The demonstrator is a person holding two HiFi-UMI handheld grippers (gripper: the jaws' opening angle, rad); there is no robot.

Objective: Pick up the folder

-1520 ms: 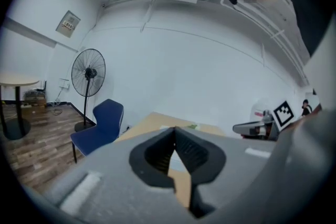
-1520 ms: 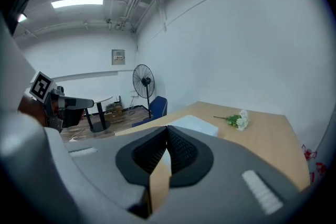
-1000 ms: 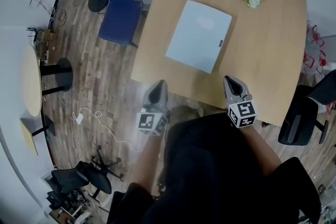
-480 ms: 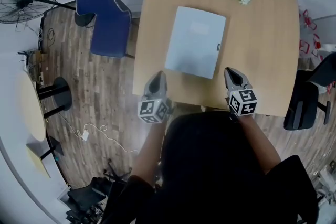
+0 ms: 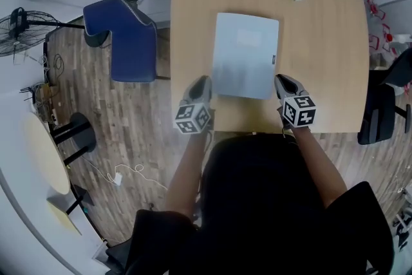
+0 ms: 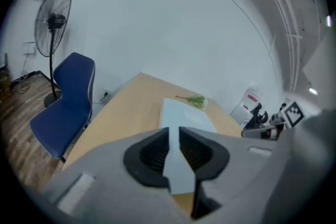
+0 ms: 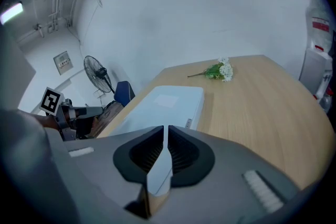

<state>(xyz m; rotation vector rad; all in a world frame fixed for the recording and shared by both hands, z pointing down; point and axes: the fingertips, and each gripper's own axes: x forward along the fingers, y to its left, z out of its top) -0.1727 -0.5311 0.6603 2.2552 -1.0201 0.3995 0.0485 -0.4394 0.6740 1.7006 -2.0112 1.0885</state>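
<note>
Folder, pale blue: lies flat on the wooden table, toward its near edge. Flanked at its near corners by left gripper and right gripper; both pairs of jaws just opening, narrow slits, holding nothing.

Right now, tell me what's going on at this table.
A person stands at the wooden table with a tool in each hand. The pale blue folder lies flat on it. The left tool is beside its near left corner, the right tool beside its near right corner. Both tools' jaws have just been opening a crack, with nothing between them yet.
</note>
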